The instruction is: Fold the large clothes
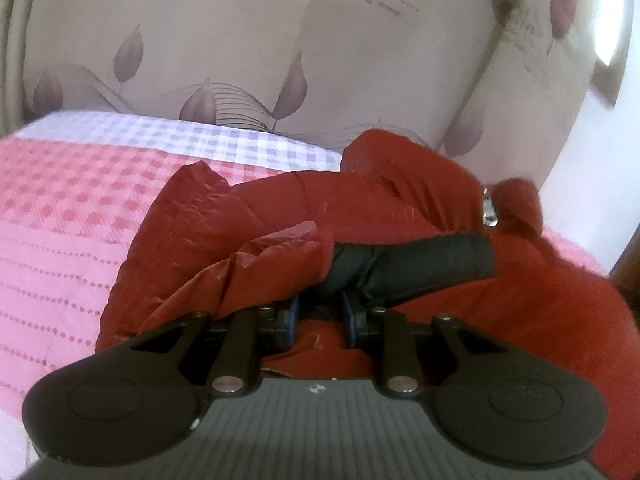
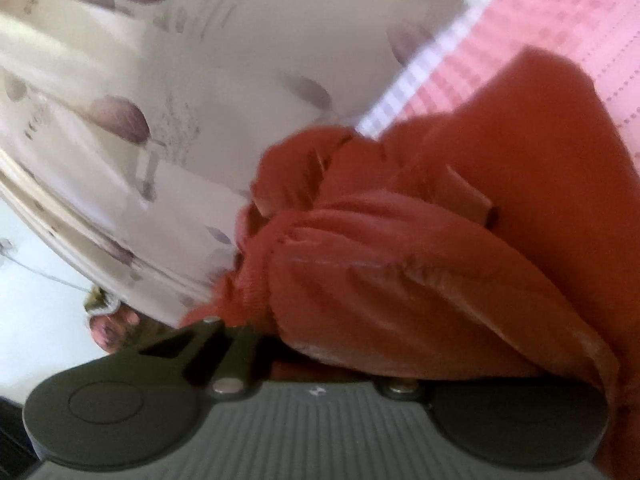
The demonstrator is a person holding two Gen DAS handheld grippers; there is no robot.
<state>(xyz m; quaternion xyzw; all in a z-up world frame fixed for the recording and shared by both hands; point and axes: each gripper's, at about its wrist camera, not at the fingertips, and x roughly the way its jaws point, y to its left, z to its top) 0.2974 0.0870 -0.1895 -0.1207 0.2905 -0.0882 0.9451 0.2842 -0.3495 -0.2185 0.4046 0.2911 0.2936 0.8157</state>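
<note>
left gripper [image 1: 320,314]: narrow gap, pads pinching black cuff [image 1: 408,264] of shiny red puffer jacket [image 1: 248,216]. right gripper [image 2: 320,350]: closed, fingertips buried in jacket folds; view tilted.

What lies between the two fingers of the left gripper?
In the left wrist view, the left gripper has the black inner cuff of the red jacket's sleeve bunched between its fingers, with red fabric just below.

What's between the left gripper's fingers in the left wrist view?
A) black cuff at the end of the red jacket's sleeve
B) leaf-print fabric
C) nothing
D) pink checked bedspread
A: the black cuff of the red jacket runs down into the left gripper, between its blue-padded fingers.
</note>
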